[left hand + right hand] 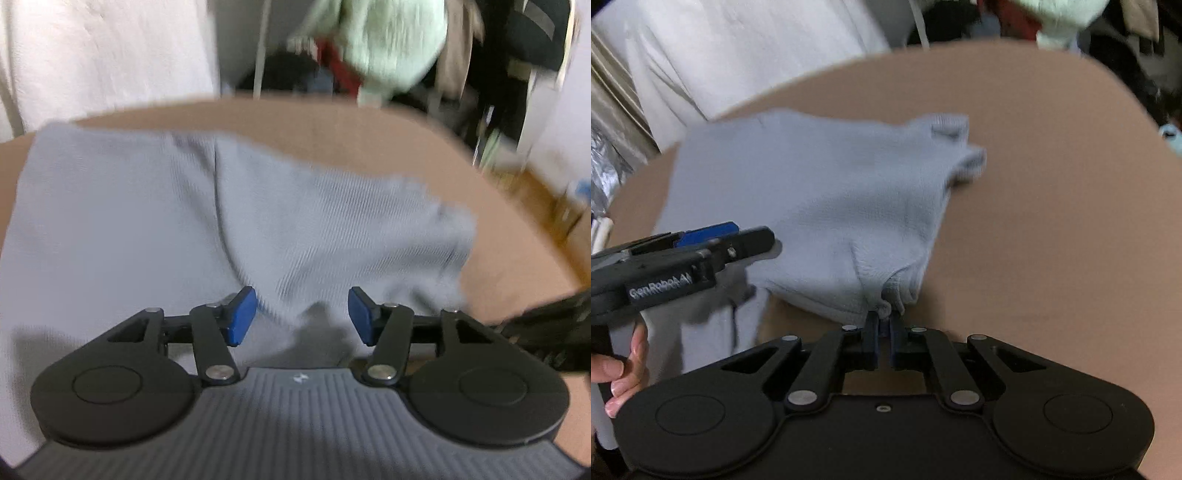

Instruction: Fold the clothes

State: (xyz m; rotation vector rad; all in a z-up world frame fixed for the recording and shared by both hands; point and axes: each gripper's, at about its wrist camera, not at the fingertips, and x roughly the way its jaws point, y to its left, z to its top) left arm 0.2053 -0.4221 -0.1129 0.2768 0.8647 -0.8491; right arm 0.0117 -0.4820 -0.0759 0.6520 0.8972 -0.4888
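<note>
A pale blue-grey knit garment point(147, 221) lies partly folded on a brown tabletop point(332, 122). My left gripper point(303, 317) hovers over the garment's near part, open, its blue pads point(242, 317) wide apart with a cloth ridge lying between them untouched. In the right wrist view the garment point(820, 192) spreads across the table point(1052, 221), and my right gripper point(884, 332) is shut on the garment's near edge, a small bunch of knit pinched at the fingertips. The left gripper point(746, 236) comes in from the left over the cloth, held by a hand point(624, 373).
White fabric point(92, 55) hangs behind the table on the left. A pale green garment point(388, 37) and dark clutter stand beyond the far edge. Bare brown table point(1071, 295) lies to the right of the garment.
</note>
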